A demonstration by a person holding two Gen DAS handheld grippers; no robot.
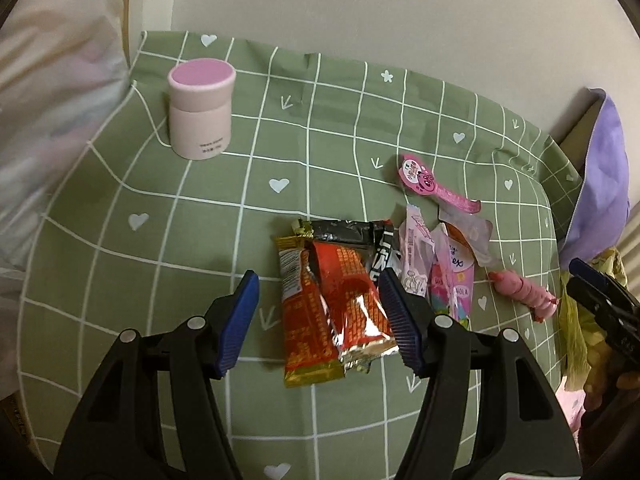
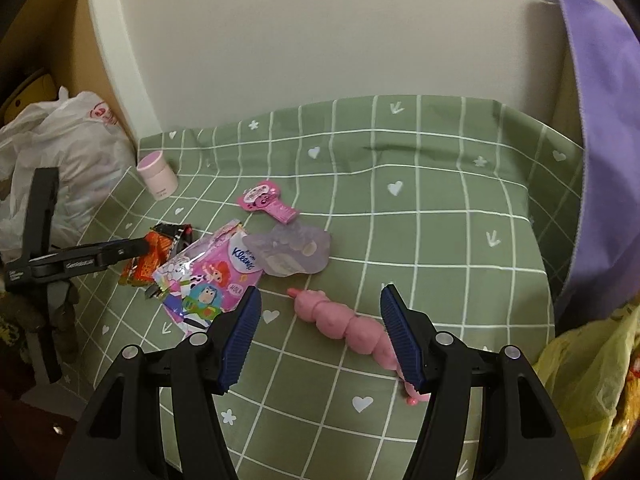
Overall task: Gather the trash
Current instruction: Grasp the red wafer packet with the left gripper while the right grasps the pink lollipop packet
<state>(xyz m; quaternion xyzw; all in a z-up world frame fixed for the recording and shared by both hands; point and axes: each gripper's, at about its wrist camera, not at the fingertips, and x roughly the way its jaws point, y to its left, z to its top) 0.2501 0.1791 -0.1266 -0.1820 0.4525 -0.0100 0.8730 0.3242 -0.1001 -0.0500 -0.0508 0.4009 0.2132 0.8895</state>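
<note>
Trash lies on a green checked cloth [image 1: 200,240]. My left gripper [image 1: 318,324] is open, its jaws on either side of a red and orange snack wrapper [image 1: 340,308] with a black wrapper [image 1: 348,230] behind it. A pink Kleenex tissue pack [image 1: 452,280] lies to the right of them. My right gripper [image 2: 320,332] is open over the cloth [image 2: 440,240], with a pink bumpy tube [image 2: 352,328] between its jaws. The tissue pack [image 2: 212,280], a clear crumpled pouch [image 2: 292,252] and a pink sticker wrapper [image 2: 266,198] lie beyond it.
A pink cylindrical jar [image 1: 200,110] stands at the cloth's back left. A yellow-green plastic bag [image 2: 592,384] hangs at the right edge. A white plastic bag [image 2: 68,152] sits left of the table. A purple cloth [image 2: 600,140] hangs at the right. A wall bounds the back.
</note>
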